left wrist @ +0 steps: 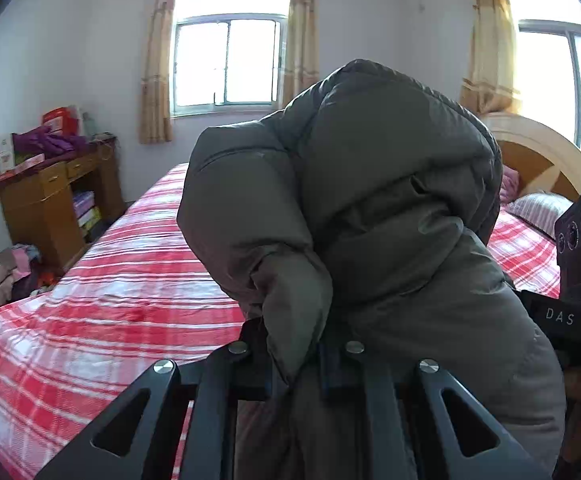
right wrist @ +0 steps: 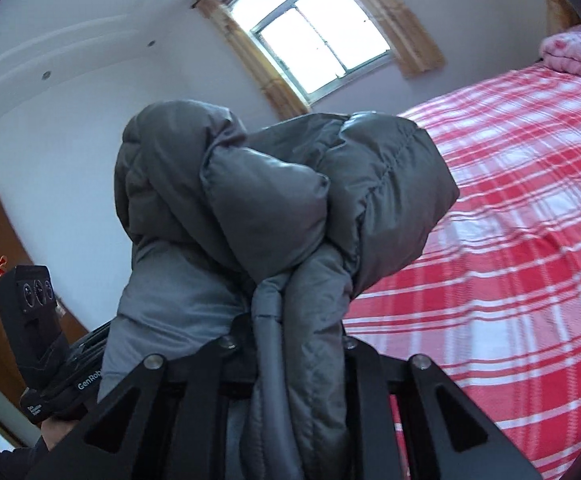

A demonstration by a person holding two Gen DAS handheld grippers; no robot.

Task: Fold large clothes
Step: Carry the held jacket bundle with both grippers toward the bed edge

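A large grey-olive puffer jacket [left wrist: 370, 200] is held up in the air above the bed. My left gripper [left wrist: 296, 354] is shut on a fold of the jacket, which bulges over and hides the fingertips. My right gripper [right wrist: 288, 344] is shut on another bunched edge of the same jacket [right wrist: 274, 192], with a piped seam running down between the jaws. The right gripper's body shows at the right edge of the left wrist view [left wrist: 578, 280]. The left gripper's body shows at the lower left of the right wrist view [right wrist: 34, 320].
A bed with a red and white plaid sheet [left wrist: 130, 280] lies below and ahead, also in the right wrist view [right wrist: 510, 240]. A striped pillow [left wrist: 538, 208] and curved headboard [left wrist: 542, 156] are at right. A wooden desk [left wrist: 54, 196] with clutter stands at left, with clothes [left wrist: 10, 272] piled on the floor.
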